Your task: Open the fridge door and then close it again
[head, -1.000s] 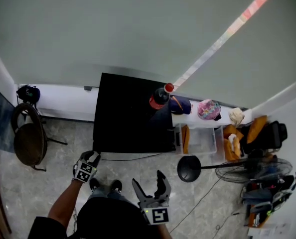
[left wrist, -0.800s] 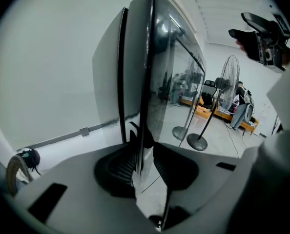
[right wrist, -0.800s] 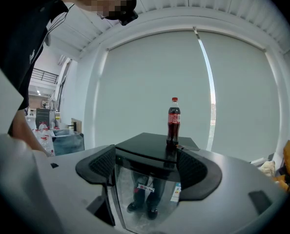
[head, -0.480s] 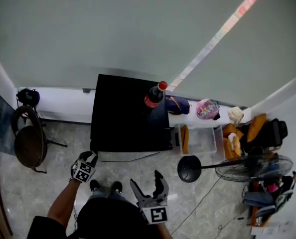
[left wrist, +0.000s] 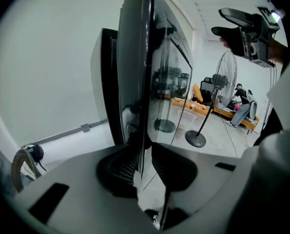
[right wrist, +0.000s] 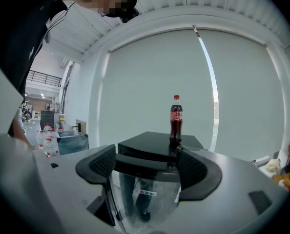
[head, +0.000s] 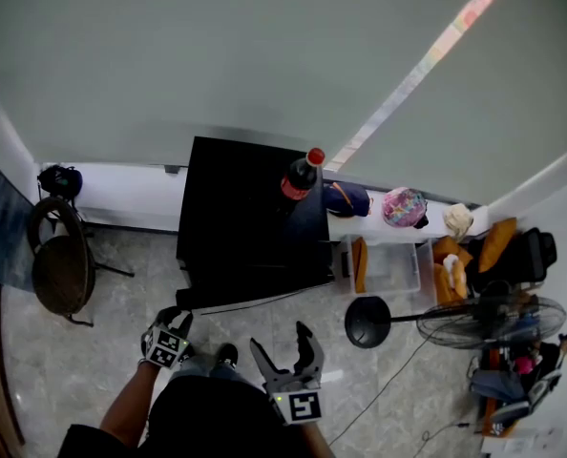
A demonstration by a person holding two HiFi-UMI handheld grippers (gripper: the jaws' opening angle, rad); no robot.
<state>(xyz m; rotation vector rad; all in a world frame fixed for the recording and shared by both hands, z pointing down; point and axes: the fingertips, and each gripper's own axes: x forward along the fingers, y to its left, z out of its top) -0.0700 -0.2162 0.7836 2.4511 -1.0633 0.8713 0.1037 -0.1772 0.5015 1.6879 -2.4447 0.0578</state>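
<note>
Closing the left gripper (head: 166,344) on the door (left wrist: 146,77), pinching its free edge between the 2 pads, at the near left of the fridge (head: 250,213). Holding that glass door slightly ajar, swung off the black cabinet on the left side. Hanging the right gripper (head: 282,343) released and empty, jaws wide, near the fridge front without touching it. Showing the fridge against the far wall, with 1 bottle (head: 301,174) upright on its far right corner.
</note>
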